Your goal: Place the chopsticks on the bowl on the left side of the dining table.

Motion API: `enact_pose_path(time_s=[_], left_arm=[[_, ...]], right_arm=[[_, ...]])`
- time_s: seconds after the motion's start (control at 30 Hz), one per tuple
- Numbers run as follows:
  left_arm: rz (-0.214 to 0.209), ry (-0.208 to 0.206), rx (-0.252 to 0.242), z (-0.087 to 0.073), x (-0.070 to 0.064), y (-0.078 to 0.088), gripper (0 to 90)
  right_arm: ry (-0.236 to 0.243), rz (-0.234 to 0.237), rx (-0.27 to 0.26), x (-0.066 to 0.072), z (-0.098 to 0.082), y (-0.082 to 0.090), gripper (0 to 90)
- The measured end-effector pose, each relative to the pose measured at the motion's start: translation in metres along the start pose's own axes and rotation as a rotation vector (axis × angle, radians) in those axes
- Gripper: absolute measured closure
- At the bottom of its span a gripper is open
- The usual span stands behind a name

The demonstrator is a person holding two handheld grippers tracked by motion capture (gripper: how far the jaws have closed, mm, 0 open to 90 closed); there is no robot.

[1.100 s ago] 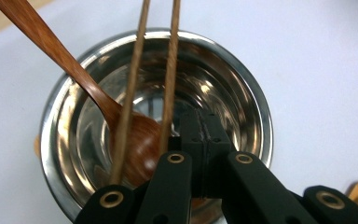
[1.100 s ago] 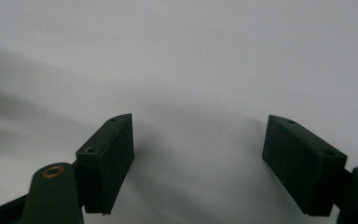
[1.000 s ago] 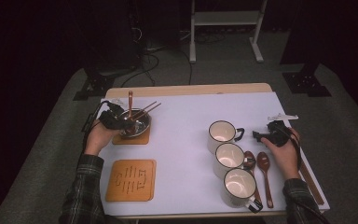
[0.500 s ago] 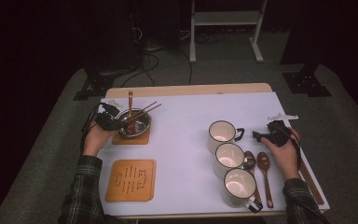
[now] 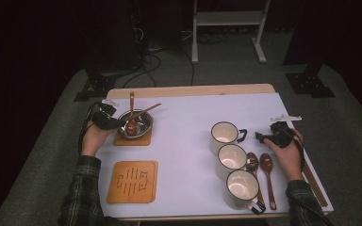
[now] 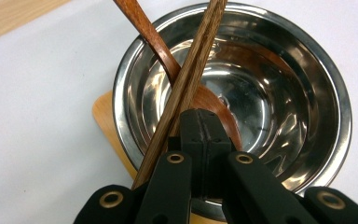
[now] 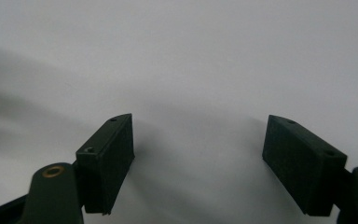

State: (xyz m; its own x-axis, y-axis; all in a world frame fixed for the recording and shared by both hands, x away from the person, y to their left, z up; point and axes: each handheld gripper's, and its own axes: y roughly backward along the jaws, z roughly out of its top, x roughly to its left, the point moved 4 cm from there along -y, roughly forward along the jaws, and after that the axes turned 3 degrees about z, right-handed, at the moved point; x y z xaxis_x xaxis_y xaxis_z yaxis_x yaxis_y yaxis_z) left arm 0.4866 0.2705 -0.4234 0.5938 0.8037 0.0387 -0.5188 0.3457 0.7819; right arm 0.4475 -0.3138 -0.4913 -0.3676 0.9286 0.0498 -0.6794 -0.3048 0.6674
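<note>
Your left claw (image 6: 200, 122) sits at the near rim of the steel bowl (image 6: 303, 93), its two jaws pressed together with nothing between the pads; the tips hang just over the bowl's inside edge. Beside them a pair of wooden chopsticks (image 6: 193, 70) leans across the rim, running right past the left side of the closed tips, and whether they touch the claw you cannot tell from here. A wooden spoon (image 6: 144, 28) also lies in the bowl, its handle crossing under the chopsticks and its scoop down on the bowl's floor. From the high view the bowl (image 5: 143, 123) stands on a wooden coaster (image 5: 139, 140) at the left of the white tabletop (image 5: 188, 117), with your left claw (image 5: 109, 120) at its left side. A second coaster (image 5: 132, 181) lies nearer to you, well apart from the bowl. Your right claw (image 7: 198, 154) has its jaws wide apart over bare white tabletop, holding nothing; in the high view it (image 5: 264, 138) rests at the right, near three cups (image 5: 231, 157) lined up in a row with two spoons (image 5: 266, 165) beside them.
</note>
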Motion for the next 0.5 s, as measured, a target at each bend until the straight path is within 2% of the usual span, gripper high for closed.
enact_pose_path(time_s=[0.3, 0.5], left_arm=[[0.008, -0.013, -0.049, 0.022, -0.009, 0.005, 89.0], [0.008, 0.021, -0.065, 0.041, -0.007, -0.005, 89.3]], right_arm=[[-0.001, 0.001, 0.001, 0.0, 0.0, 0.0, 23.1], [0.002, -0.001, 0.0, 0.0, 0.0, 0.0, 23.1]])
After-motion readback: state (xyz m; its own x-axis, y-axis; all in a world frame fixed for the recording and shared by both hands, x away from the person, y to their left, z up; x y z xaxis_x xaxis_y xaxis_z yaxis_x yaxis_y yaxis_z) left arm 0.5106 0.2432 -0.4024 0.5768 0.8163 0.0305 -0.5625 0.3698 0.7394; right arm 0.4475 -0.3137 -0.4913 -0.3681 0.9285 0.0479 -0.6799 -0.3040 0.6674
